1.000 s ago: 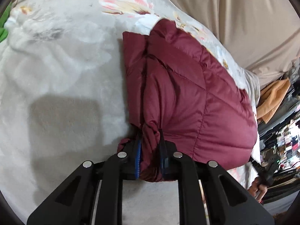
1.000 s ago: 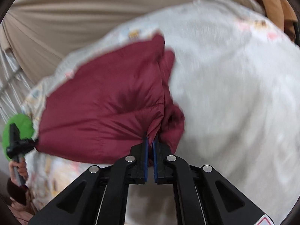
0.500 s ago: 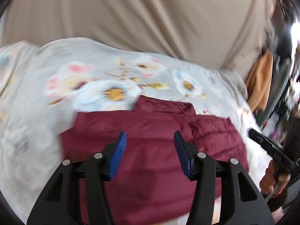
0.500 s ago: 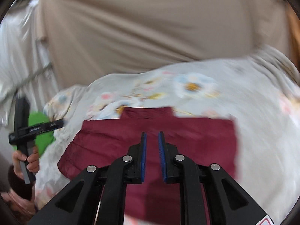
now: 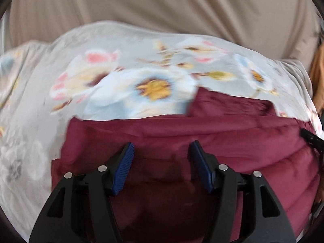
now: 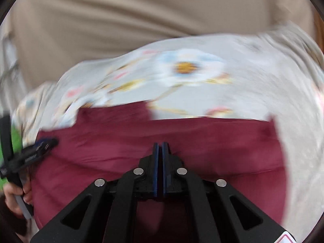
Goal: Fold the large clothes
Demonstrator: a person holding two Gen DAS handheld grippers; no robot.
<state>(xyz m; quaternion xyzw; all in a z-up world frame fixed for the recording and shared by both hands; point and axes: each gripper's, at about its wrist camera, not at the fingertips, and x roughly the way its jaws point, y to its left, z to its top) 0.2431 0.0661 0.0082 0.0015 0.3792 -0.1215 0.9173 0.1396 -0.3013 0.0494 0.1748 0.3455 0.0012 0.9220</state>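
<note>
Having released the jacket (image 5: 202, 137), both hand-held grippers hover above it.

A bed covered by a pale grey sheet printed with large white, pink and yellow flowers (image 5: 125, 77) fills the middle ground. Behind its far edge hangs a beige draped curtain (image 5: 162, 6) with soft vertical folds, evenly lit. Both views are motion-blurred.

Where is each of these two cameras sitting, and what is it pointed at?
Left wrist: on the left gripper, jaws opening and empty, looking down at the maroon jacket.
Right wrist: on the right gripper, shut and empty; the left hand shows.
Shared: jacket, floral bedspread, beige curtain.
</note>
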